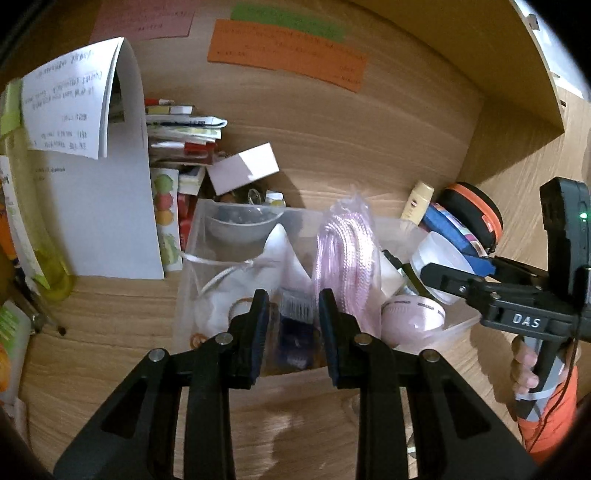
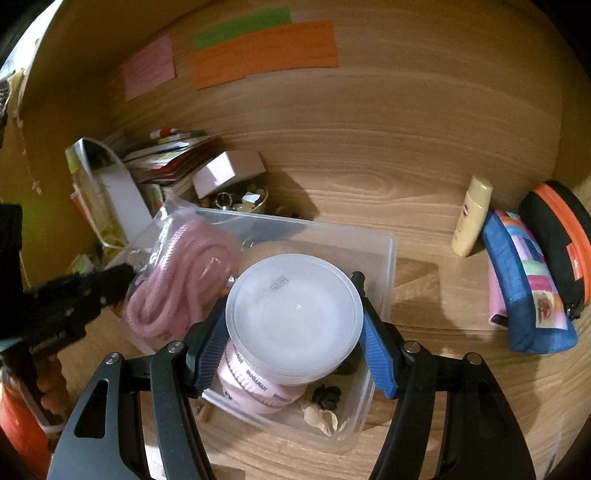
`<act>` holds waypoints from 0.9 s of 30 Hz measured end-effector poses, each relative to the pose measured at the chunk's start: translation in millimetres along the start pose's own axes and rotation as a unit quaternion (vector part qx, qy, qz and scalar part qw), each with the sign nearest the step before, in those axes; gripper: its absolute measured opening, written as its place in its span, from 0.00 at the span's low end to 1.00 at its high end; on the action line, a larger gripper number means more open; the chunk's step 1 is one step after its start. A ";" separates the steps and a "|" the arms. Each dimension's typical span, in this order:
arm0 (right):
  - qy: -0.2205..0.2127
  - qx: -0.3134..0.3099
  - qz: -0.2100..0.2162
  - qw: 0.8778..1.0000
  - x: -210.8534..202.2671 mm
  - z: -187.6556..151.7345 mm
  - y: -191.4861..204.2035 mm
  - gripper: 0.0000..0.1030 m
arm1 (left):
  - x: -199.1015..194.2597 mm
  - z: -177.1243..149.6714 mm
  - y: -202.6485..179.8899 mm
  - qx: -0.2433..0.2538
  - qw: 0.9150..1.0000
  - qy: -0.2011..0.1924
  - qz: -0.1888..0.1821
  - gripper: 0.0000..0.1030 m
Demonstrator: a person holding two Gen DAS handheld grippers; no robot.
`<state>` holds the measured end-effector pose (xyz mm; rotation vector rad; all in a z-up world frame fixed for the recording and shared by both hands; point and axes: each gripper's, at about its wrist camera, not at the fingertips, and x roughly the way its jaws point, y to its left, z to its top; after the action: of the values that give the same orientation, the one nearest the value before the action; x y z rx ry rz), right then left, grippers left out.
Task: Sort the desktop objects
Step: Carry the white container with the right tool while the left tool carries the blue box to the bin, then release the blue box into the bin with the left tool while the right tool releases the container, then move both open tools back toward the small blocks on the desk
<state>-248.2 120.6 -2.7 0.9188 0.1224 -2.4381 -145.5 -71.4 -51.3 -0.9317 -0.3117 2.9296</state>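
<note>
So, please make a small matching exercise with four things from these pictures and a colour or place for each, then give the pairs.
Things:
1. rope coil
2. round lidded tub
3. lotion tube
4. zip case

Descriptions:
A. black with orange trim
B. between the right gripper fingers
C. pink, bagged, in the clear bin
D. cream, leaning at the wall

Pairs: 1-C, 2-B, 3-D, 4-A

Wooden desk surface [image 2: 424,192] of light, horizontally grained laminate, enclosed by a back panel [image 1: 388,122] of the same wood. Coloured paper notes fixed to the panel: orange [image 2: 264,53], green [image 2: 240,27], pink [image 2: 147,68]. A side panel [image 1: 517,74] closes the recess. Lighting warm and dim; soft shadows fall across the desktop.
</note>
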 end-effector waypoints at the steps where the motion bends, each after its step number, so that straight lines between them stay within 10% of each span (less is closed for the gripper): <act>1: 0.000 0.001 -0.006 1.000 1.3 0.1 -0.2 0.61 | -0.7 -0.8 -1.1 0.004 1.000 -0.001 0.002 0.26; 14: -0.019 -0.031 -0.055 0.998 9.4 -10.1 11.7 0.61 | -6.6 -3.1 -3.5 0.013 1.000 -0.008 0.019 0.61; 27: -0.057 -0.042 -0.045 0.996 -11.6 -10.6 18.4 0.82 | -13.5 -4.7 -13.3 0.031 0.997 -0.031 0.069 0.89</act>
<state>-225.3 112.7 -1.7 0.7502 0.2290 -2.5412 -131.9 -59.0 -44.7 -0.8908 -0.1637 3.0773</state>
